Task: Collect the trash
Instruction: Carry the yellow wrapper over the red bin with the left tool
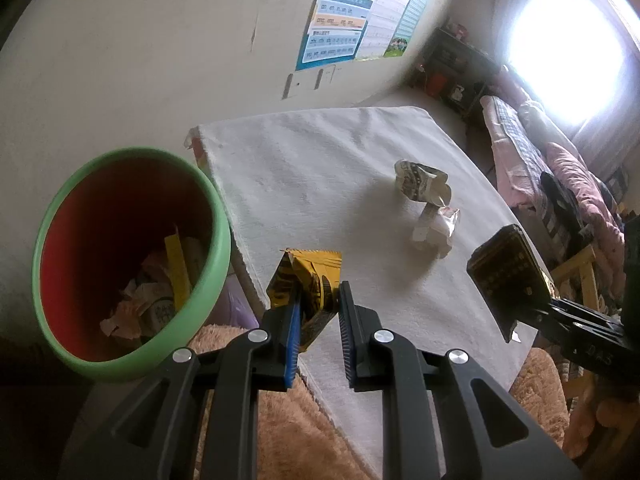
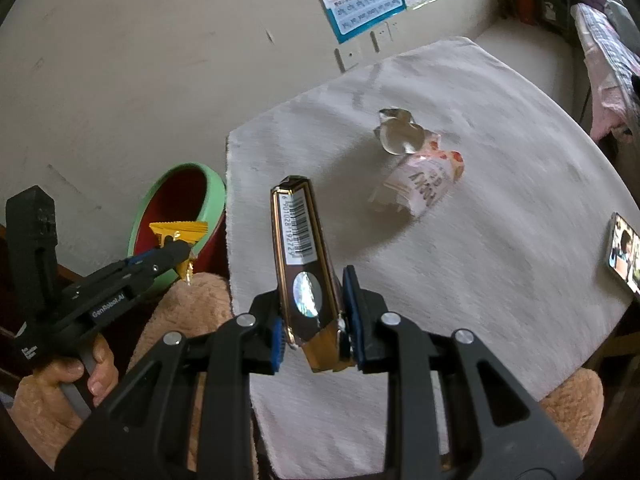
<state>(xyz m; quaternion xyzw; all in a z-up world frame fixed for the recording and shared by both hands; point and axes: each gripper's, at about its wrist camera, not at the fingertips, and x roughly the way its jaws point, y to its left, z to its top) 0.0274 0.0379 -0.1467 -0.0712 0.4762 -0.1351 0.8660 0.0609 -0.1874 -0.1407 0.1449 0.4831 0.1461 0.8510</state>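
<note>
My left gripper (image 1: 319, 300) is shut on a yellow snack wrapper (image 1: 308, 280), held over the table's left edge beside the green-rimmed red bin (image 1: 216, 220), which holds several wrappers. In the right wrist view the left gripper (image 2: 176, 250) and the wrapper (image 2: 180, 230) show in front of the bin (image 2: 216, 188). My right gripper (image 2: 314, 312) is shut on a dark brown and gold box (image 2: 304, 264) with a barcode, above the table. That box also shows in the left wrist view (image 1: 504, 276). A crumpled foil wrapper (image 2: 398, 132) and a white and pink wrapper (image 2: 424, 184) lie on the white cloth.
The table carries a white cloth (image 2: 500, 220). A phone (image 2: 624, 252) lies at its right edge. A tan fluffy cover (image 1: 296, 432) lies below the table's near edge. A wall with posters (image 1: 344, 20) is behind, and a bed (image 1: 560, 168) to the right.
</note>
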